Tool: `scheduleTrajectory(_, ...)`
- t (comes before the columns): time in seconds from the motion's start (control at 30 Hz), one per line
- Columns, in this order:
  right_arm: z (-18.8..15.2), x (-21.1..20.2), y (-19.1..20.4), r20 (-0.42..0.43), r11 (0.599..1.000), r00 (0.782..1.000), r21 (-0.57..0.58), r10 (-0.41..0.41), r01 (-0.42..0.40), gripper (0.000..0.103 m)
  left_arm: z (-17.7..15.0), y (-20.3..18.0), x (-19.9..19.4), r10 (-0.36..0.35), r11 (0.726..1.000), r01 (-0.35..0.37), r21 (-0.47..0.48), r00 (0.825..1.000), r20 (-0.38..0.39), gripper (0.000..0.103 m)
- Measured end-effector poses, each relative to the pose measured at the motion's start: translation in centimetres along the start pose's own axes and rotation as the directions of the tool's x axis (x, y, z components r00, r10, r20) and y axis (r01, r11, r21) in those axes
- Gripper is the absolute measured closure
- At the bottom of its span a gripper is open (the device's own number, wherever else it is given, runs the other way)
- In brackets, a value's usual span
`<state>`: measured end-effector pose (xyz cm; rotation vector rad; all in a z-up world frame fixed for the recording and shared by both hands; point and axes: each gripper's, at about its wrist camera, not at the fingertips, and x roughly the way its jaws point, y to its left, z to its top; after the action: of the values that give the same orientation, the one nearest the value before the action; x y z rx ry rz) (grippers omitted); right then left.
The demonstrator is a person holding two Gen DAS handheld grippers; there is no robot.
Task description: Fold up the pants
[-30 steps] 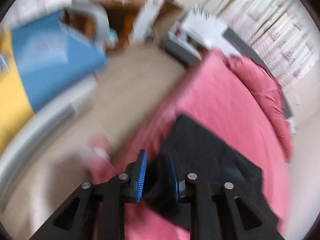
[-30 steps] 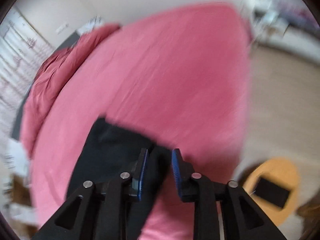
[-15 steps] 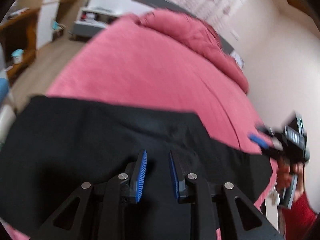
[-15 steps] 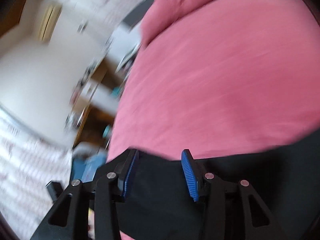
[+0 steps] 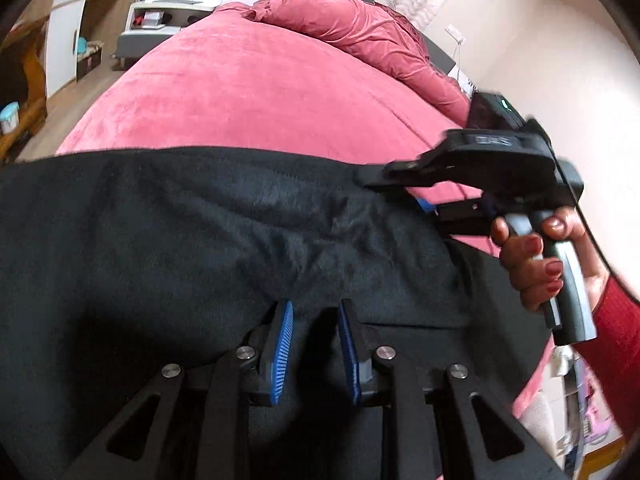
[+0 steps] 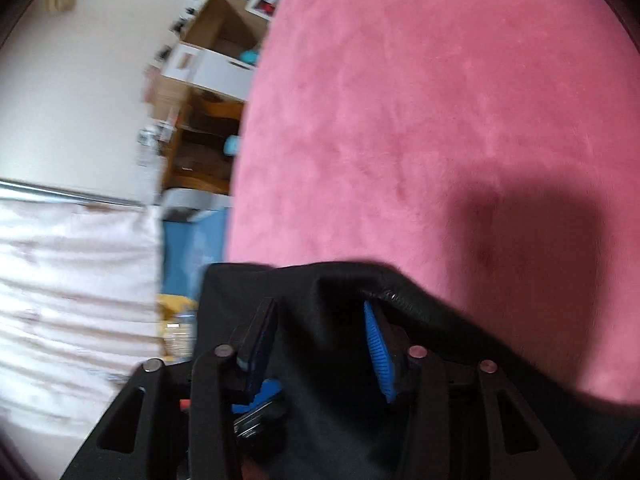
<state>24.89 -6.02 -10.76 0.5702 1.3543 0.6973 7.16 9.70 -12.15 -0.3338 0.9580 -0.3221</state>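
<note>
Black pants lie spread across the near part of a pink bed. My left gripper is shut on a fold of the pants at their near edge, dark cloth pinched between the blue pads. A hand with a red sleeve holds my right gripper at the pants' right end. In the right wrist view that gripper has its jaws wide and closing. The pants bunch between them and drape over the right finger, while the pads do not press the cloth.
A crumpled pink duvet lies at the bed's head. A grey and white shelf unit and a wooden desk stand past the bed's left side. Wooden shelves and a blue object stand off the bed's edge.
The left view swung from the floor onto the bed, and the pants now lie spread out. The right gripper let go, moved to the pants' right end, and stands wider.
</note>
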Motion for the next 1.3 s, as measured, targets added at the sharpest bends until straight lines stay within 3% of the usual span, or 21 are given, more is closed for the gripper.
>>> scheduleTrajectory(0.03, 0.2, 0.1, 0.5, 0.014, 1.000, 1.000, -0.015, -0.022, 0.022, 0.092, 0.0, -0.4, 0.2, 0.027, 0.999, -0.027, 0.019, 1.000, -0.004, 0.080)
scheduleTrajectory(0.17, 0.6, -0.6, 2.4, 0.131, 0.997, 0.990, -0.062, -0.046, 0.054, 0.094, -0.1, -1.3, 0.7, 0.134, 0.987, -0.134, 0.091, 0.991, 0.005, 0.080)
scheduleTrajectory(0.37, 0.6, 0.8, 1.1, 0.191, 0.995, 0.977, 0.018, -0.095, 0.094, 0.095, 0.1, -1.2, 1.1, 0.161, 0.983, -0.160, 0.086, 0.987, -0.003, 0.080)
scheduleTrajectory(0.5, 0.0, -0.8, 2.4, 0.221, 0.990, 0.966, -0.031, -0.131, 0.141, 0.093, 0.2, -1.4, 0.8, 0.175, 0.982, -0.174, 0.076, 0.985, -0.005, 0.080)
scheduleTrajectory(0.57, -1.2, -3.5, 2.9, 0.319, 0.979, 0.931, -0.035, -0.179, 0.200, 0.077, 0.4, -2.3, 1.4, 0.191, 0.979, -0.190, 0.072, 0.982, -0.008, 0.080)
scheduleTrajectory(0.73, -6.9, -9.9, 4.3, 0.507, 0.921, 0.820, -0.119, -0.265, 0.371, 0.076, 0.1, -2.4, 0.4, 0.214, 0.977, -0.214, 0.025, 0.977, 0.002, 0.080)
scheduleTrajectory(0.83, -10.6, -11.7, 3.4, 0.534, 0.877, 0.770, -0.103, -0.349, 0.469, 0.076, -0.4, -2.1, -0.2, 0.219, 0.976, -0.219, 0.013, 0.976, 0.017, 0.080)
scheduleTrajectory(0.97, -14.2, -13.0, 0.1, 0.519, 0.802, 0.687, -0.005, -0.509, 0.598, 0.076, -1.3, -2.3, -0.4, 0.226, 0.973, -0.226, 0.039, 0.974, 0.022, 0.080)
scheduleTrajectory(1.13, -16.3, -15.3, -4.2, 0.510, 0.810, 0.664, 0.119, -0.546, 0.574, 0.076, -1.8, -4.0, -1.1, 0.217, 0.975, -0.218, 0.048, 0.976, 0.029, 0.079)
scheduleTrajectory(1.3, -17.8, -18.3, -7.6, 0.509, 0.787, 0.618, 0.233, -0.599, 0.572, 0.075, -0.9, -5.7, 0.6, 0.239, 0.965, -0.237, 0.114, 0.971, -0.007, 0.079)
